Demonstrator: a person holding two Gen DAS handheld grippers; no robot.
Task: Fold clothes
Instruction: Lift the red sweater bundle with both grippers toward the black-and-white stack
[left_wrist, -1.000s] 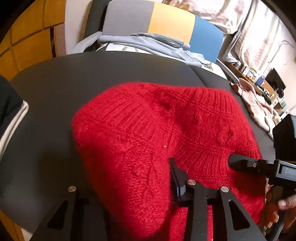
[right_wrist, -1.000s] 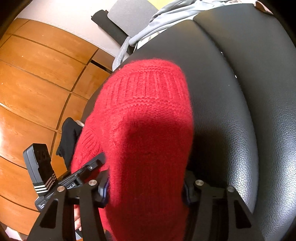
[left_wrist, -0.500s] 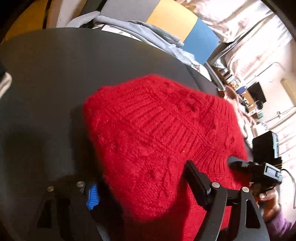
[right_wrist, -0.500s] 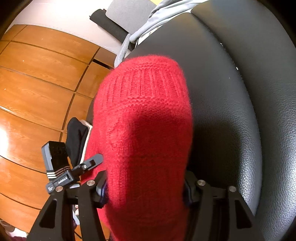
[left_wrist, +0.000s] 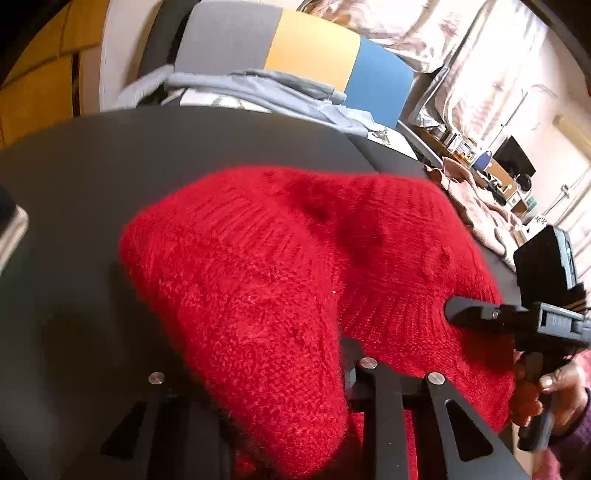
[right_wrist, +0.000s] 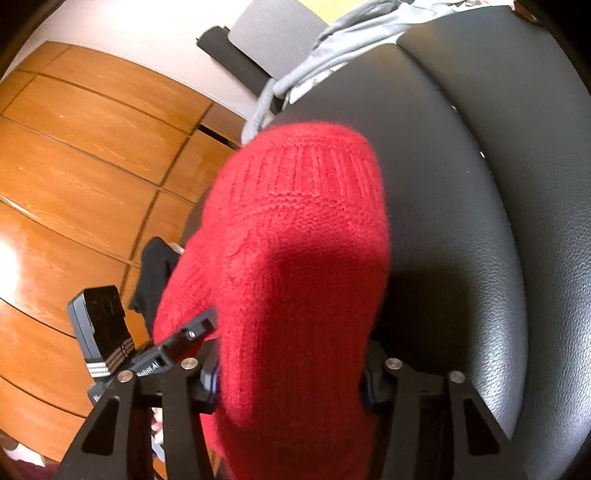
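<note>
Red wool fills the middle of the left wrist view: a chunky knitted sweater (left_wrist: 280, 280) lies bunched on a black leather cushion (left_wrist: 92, 192). Its surface is fuzzy, with a ribbed band running across the upper part and raised bobbles at the centre right. A thick fold of it rises at the lower centre of the frame and sits between the fingers of the left gripper (left_wrist: 273, 373), which are clamped on that fold; one finger (left_wrist: 354, 365) presses into the knit at its right side, the other is mostly hidden under the wool. At the right edge, the right gripper (left_wrist: 480, 314) reaches onto the sweater's ribbed edge, held by a hand (left_wrist: 550, 387). At the top of the frame, grey clothing (left_wrist: 266, 92) lies in front of a grey, yellow and blue chair back (left_wrist: 314, 51).

In the right wrist view, the sweater (right_wrist: 295, 258) rises as a tall red ridge from the lower centre to the middle of the frame, its ribbed band on top. The right gripper (right_wrist: 291, 380) is clamped on it, the wool packed between both fingers. The left gripper (right_wrist: 177, 347) shows at the lower left, touching the sweater's side. The cushion (right_wrist: 480, 184) fills the right half; wooden panels (right_wrist: 74, 166) fill the left.
</note>
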